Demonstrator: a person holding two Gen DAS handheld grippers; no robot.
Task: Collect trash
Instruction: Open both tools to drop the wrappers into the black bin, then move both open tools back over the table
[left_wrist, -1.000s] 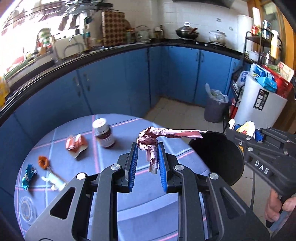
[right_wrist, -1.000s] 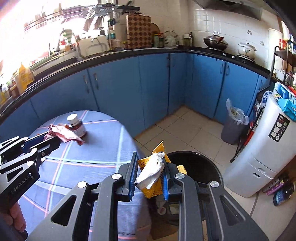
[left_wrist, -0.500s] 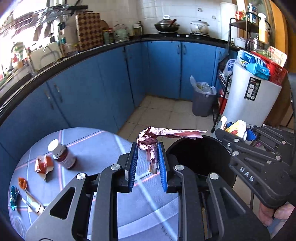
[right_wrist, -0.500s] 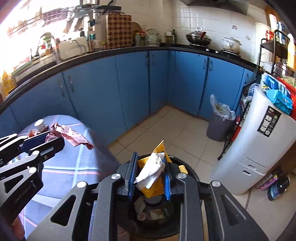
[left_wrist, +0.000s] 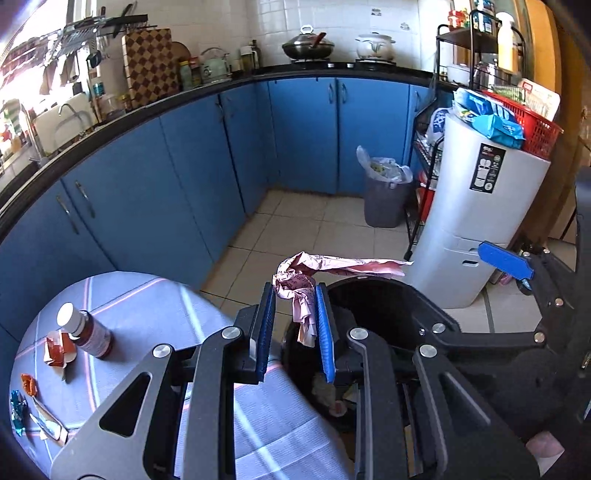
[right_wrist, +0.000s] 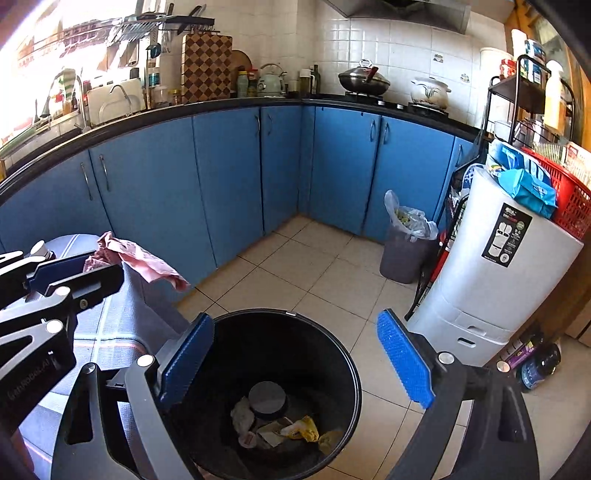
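Note:
My left gripper (left_wrist: 294, 325) is shut on a crumpled pink wrapper (left_wrist: 314, 271) and holds it at the near rim of the black trash bin (left_wrist: 384, 295). The wrapper also shows in the right wrist view (right_wrist: 140, 258). My right gripper (right_wrist: 295, 363) is open and empty directly above the bin (right_wrist: 332, 350). Yellow and white wrappers (right_wrist: 301, 430) lie on the bin's bottom. On the round table (left_wrist: 155, 306) sit a brown pill bottle (left_wrist: 86, 330), an orange wrapper (left_wrist: 57, 349), a small orange scrap (left_wrist: 28, 384) and a blue foil wrapper (left_wrist: 16, 406).
Blue kitchen cabinets (right_wrist: 229, 173) curve round the back. A grey lined waste bin (right_wrist: 404, 243) stands on the tiled floor. A white appliance (right_wrist: 491, 266) with a red basket (right_wrist: 569, 199) stands at the right.
My right gripper opened and its yellow and white wrappers dropped into the black bin. My left gripper carried the pink wrapper right, from over the table to the bin's rim.

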